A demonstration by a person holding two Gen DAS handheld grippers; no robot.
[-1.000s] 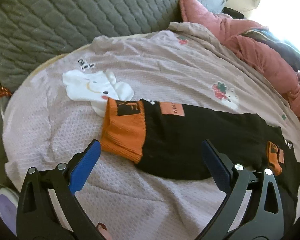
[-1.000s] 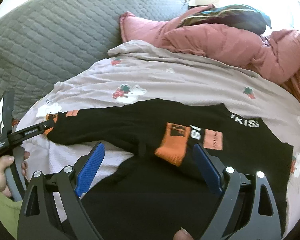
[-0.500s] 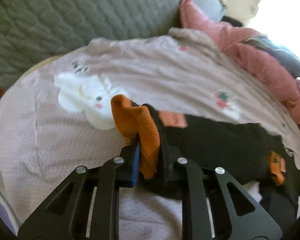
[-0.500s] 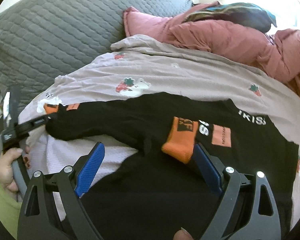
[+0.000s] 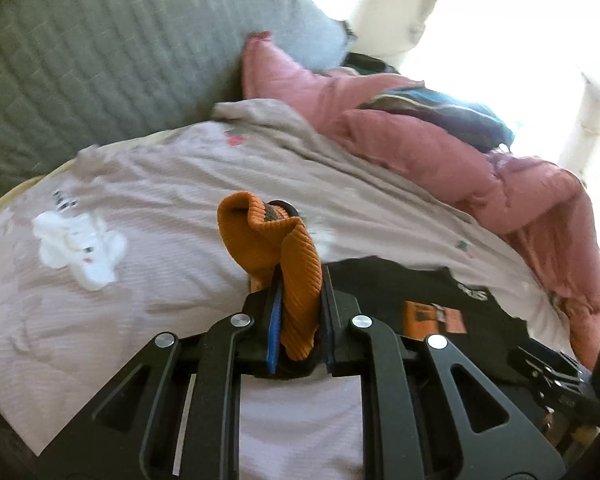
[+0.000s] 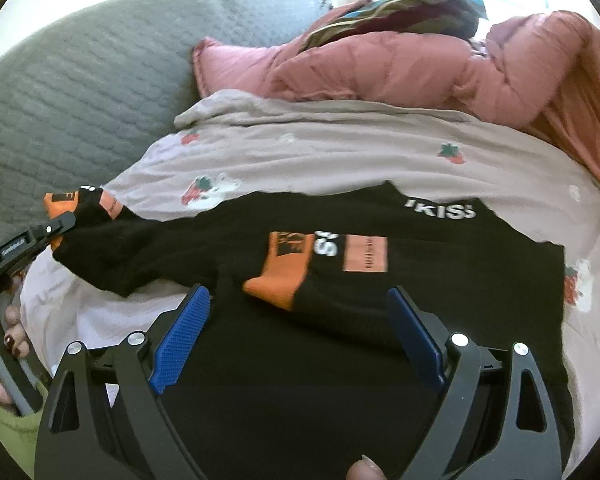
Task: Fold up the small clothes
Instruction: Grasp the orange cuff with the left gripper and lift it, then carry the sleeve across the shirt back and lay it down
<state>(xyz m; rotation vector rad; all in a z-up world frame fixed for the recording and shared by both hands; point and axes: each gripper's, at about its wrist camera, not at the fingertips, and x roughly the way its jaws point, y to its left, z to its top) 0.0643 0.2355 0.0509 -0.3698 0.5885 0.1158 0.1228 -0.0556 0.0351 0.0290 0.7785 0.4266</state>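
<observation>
A small black top (image 6: pixel 380 320) with orange cuffs and white lettering lies spread on a pale pink bedsheet (image 6: pixel 340 152). My left gripper (image 5: pixel 298 280) is shut on the orange cuff (image 5: pixel 276 252) of one sleeve and holds it lifted off the sheet. From the right wrist view that same gripper (image 6: pixel 66 222) pinches the cuff (image 6: pixel 60 204) at the far left, sleeve stretched out. My right gripper (image 6: pixel 296 300) is open above the top's body, its blue pads either side of the other orange cuff (image 6: pixel 284 270), which lies folded across the chest.
A grey quilted cushion (image 6: pixel 80 100) backs the bed. A pink puffy blanket (image 6: pixel 440 64) with a dark striped cloth on it is piled at the far right. A white cartoon print (image 5: pixel 78 248) marks the sheet. A person's hand (image 6: pixel 4 352) grips the left handle.
My left gripper closed on the orange cuff and lifted it off the sheet, moving it right. My right gripper stayed open and drifted over the top's body.
</observation>
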